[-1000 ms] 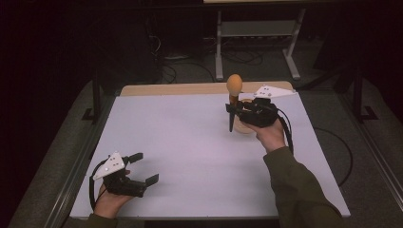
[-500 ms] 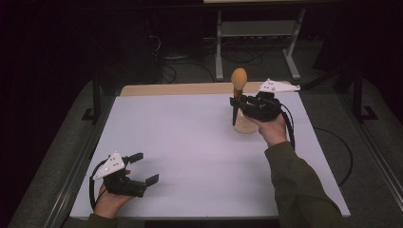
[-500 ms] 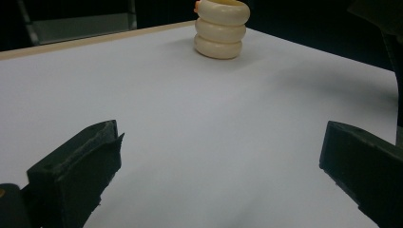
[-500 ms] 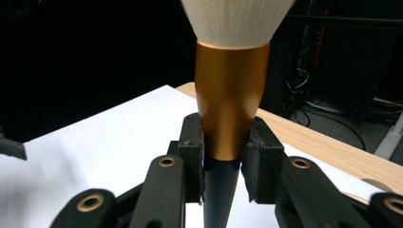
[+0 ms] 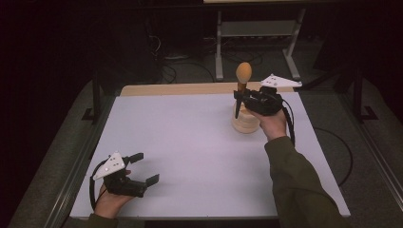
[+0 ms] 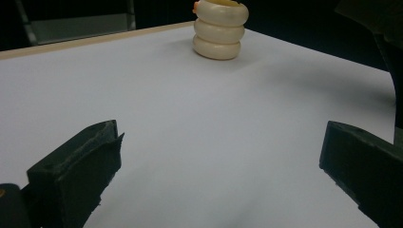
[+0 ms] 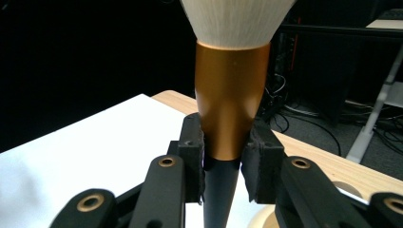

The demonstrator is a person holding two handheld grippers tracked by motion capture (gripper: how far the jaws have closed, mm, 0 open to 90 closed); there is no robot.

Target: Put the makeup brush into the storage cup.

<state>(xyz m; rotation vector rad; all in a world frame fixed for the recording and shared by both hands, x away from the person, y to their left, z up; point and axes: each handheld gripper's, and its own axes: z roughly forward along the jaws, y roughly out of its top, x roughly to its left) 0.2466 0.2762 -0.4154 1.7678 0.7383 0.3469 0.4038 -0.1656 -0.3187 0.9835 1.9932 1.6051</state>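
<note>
Upright, brush [image 7: 232, 102] between right gripper [image 7: 223, 159] jaws.

Brush [image 7: 232, 99] ferrule glossy metal; table [image 5: 190, 142] matt white.

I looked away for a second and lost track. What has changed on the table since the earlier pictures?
The right gripper, shut on the makeup brush, has carried it a little to the right in the high view, over the cream ribbed holder. The brush stays upright, bristles up. The left gripper has stayed open at the near left of the white table.
</note>
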